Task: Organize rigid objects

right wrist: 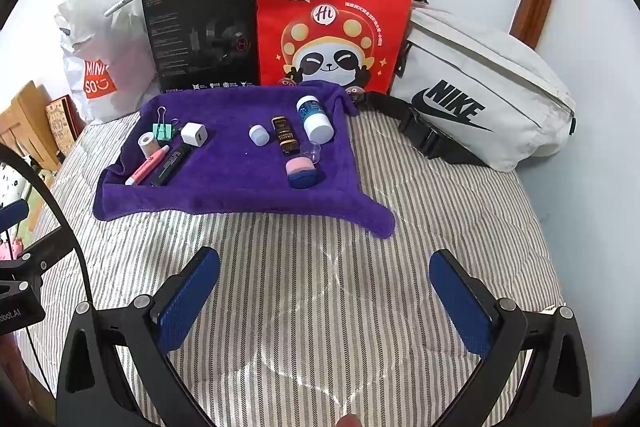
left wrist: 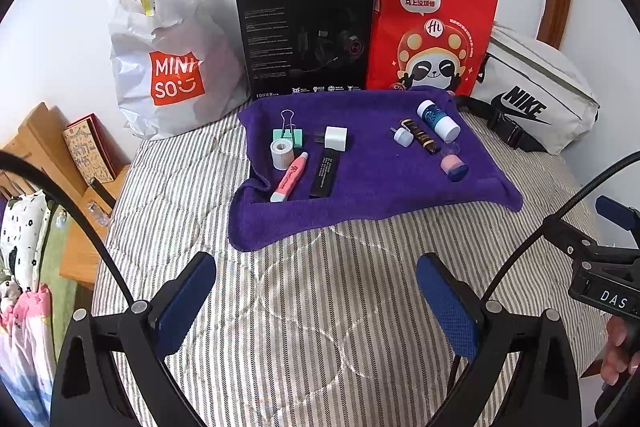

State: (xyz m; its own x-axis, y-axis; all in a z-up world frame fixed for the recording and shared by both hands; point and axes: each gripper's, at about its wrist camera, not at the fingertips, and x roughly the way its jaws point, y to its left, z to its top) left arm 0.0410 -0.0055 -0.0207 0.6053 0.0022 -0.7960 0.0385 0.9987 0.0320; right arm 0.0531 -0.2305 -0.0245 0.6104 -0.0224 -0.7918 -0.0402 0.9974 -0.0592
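both the left claw (left wrist: 316,303) and right claw (right wrist: 324,301) hang released and empty above the striped bedcover (right wrist: 360,267), short of the purple towel (right wrist: 240,163).

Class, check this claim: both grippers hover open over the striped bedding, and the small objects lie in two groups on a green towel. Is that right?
One detail is wrong: the towel is purple, not green, as both wrist views show. The rest holds: the left gripper and right gripper are open above the striped bedding, and the small objects lie in two groups.
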